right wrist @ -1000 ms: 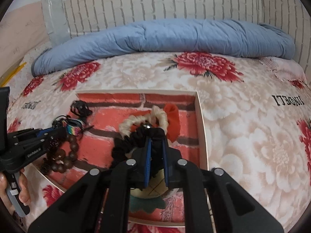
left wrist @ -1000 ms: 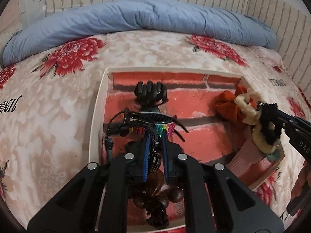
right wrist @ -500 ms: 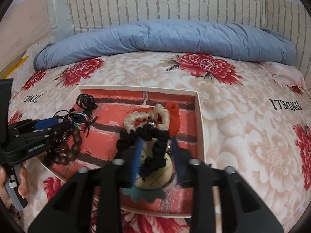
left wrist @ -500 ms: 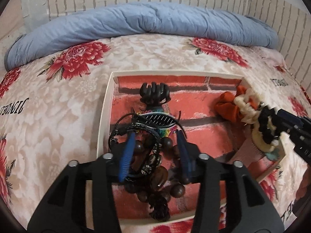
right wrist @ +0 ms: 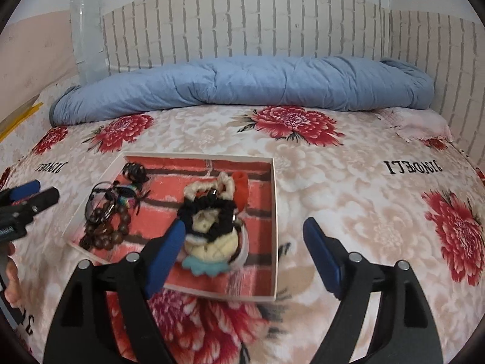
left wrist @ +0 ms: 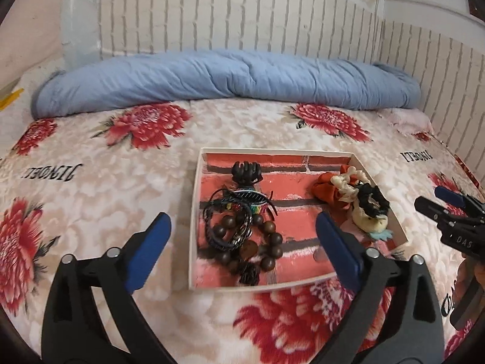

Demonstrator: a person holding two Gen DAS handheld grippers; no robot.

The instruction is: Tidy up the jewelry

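A shallow white box (left wrist: 194, 212) with a red brick-print floor lies on the bed; it also shows in the right wrist view (right wrist: 274, 212). Its left side holds a black claw clip (left wrist: 246, 172), black cord bracelets (left wrist: 230, 212) and a brown bead bracelet (left wrist: 266, 242). Its right side holds an orange scrunchie (left wrist: 326, 186), a cream scrunchie (left wrist: 348, 182), a black scrunchie (right wrist: 206, 209) and a cream plush piece (right wrist: 212, 248). My left gripper (left wrist: 242, 227) is open and empty, above the box's near side. My right gripper (right wrist: 244, 236) is open and empty above the box's right edge.
The bed has a cream blanket with red flowers (left wrist: 142, 124). A rolled blue duvet (left wrist: 227, 75) lies along the back by a white brick-pattern wall (right wrist: 242, 21). The right gripper's fingers (left wrist: 448, 209) show at the left view's right edge.
Both grippers opened, let go of the bracelets and the black scrunchie, and pulled back and up from the box. The jewelry now lies in the box.
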